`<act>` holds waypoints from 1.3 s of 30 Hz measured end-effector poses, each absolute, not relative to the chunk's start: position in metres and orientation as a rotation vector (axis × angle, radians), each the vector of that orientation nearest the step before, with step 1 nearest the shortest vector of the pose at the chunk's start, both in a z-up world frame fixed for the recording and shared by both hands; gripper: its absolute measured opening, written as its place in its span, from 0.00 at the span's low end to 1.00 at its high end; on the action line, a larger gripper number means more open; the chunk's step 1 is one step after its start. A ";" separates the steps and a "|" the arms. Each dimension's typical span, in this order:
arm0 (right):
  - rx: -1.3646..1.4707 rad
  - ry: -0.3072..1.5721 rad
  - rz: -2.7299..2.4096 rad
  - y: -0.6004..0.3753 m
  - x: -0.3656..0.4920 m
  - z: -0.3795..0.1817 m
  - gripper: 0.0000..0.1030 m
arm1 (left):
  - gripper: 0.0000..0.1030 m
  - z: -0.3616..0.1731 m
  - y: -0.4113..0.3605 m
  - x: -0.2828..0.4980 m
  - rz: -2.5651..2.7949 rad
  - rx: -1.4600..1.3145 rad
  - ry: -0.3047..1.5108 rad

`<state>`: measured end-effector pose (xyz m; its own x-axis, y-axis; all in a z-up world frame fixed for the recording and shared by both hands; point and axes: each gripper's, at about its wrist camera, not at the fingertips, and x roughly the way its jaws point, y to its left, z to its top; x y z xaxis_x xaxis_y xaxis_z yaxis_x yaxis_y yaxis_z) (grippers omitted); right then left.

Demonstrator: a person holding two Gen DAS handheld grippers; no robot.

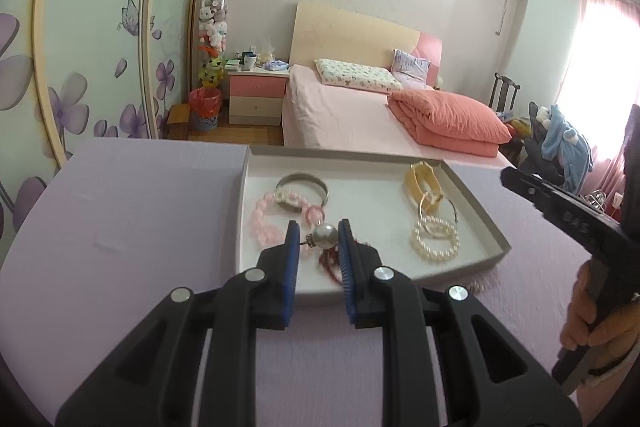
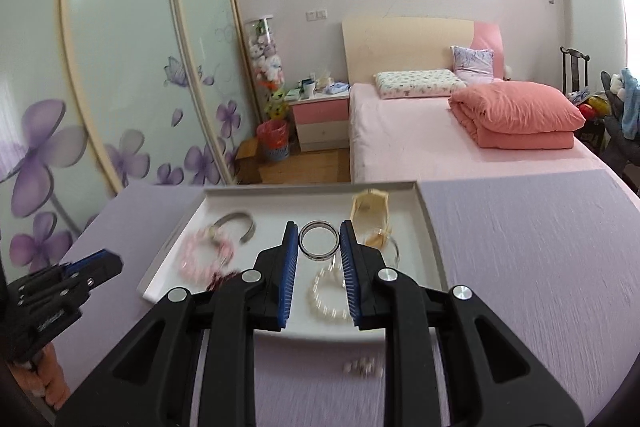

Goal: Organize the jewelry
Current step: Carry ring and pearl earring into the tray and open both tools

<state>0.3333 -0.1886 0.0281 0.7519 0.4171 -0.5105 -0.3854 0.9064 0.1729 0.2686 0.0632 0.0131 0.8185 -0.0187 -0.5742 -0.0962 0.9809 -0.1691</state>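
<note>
Left gripper [image 1: 319, 235] is clamping a pearl [image 1: 324, 235]; right gripper [image 2: 319, 241] is clamping a ring [image 2: 319, 240] above the tray [image 2: 430, 227].

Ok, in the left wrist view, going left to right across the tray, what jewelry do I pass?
Pink bead bracelet → silver bangle → pearl piece between the left gripper fingers → white pearl bracelet, with the yellow bangle behind it, all in the white tray.

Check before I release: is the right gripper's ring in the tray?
Cannot tell. The right gripper pinches the ring over the tray; contact unclear.
</note>
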 end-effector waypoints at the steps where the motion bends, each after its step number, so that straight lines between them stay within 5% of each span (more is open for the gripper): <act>1: 0.059 0.578 0.435 -0.187 0.340 0.026 0.22 | 0.19 0.014 0.063 0.274 0.040 -0.196 0.610; 16: 0.043 0.747 0.418 -0.172 0.395 -0.032 0.23 | 0.19 -0.008 0.059 0.335 0.046 -0.197 0.661; 20: 0.057 0.746 0.427 -0.175 0.393 -0.031 0.51 | 0.19 -0.013 0.058 0.338 0.041 -0.196 0.671; 39: -0.011 0.753 0.425 -0.181 0.379 -0.036 0.51 | 0.19 -0.033 0.054 0.371 0.040 -0.193 0.723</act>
